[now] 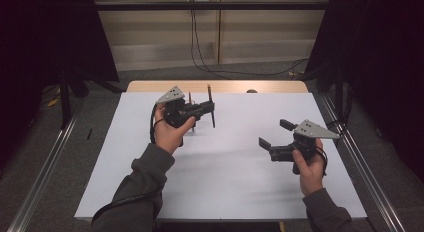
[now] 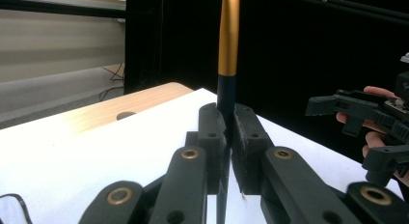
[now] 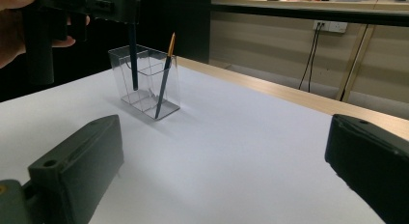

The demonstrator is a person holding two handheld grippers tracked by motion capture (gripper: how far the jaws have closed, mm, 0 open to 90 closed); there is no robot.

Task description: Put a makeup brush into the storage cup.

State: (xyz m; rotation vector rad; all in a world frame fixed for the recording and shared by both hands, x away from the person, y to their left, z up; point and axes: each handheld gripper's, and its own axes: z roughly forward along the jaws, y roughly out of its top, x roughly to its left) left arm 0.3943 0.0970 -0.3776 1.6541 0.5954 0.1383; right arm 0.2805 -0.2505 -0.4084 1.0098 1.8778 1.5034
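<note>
Right claw (image 1: 271, 136): I have it at the near right of the counter (image 1: 235, 192), jaws wide apart and holding nothing. In the right gripper view both jaws sit at the bottom corners with bare white surface between them.

Left claw (image 1: 207, 110): farther in and to the left, I see it clamped on a thin brush (image 2: 227, 50). In the left gripper view the jaws are pressed together on the dark lower shaft, and the gold section rises straight up out of frame.

Brush axis: close to upright, long axis vertical. In the right gripper view its lower end hangs inside a clear holder (image 3: 147, 81), dipping into the near-left compartment. I cannot tell whether the tip touches the floor of the holder.

Second brush (image 3: 164, 79): it already leans in the same holder, tilted with its gold-tipped end up and to the right, just beside the held one but apart from it.

Holder position: on the far left part of the counter, directly under the left claw and well apart from the right claw.

My read: the left hand is the one placed for this. What the move turns on is keeping the shaft vertical and letting it down into that compartment before easing the jaws off.
</note>
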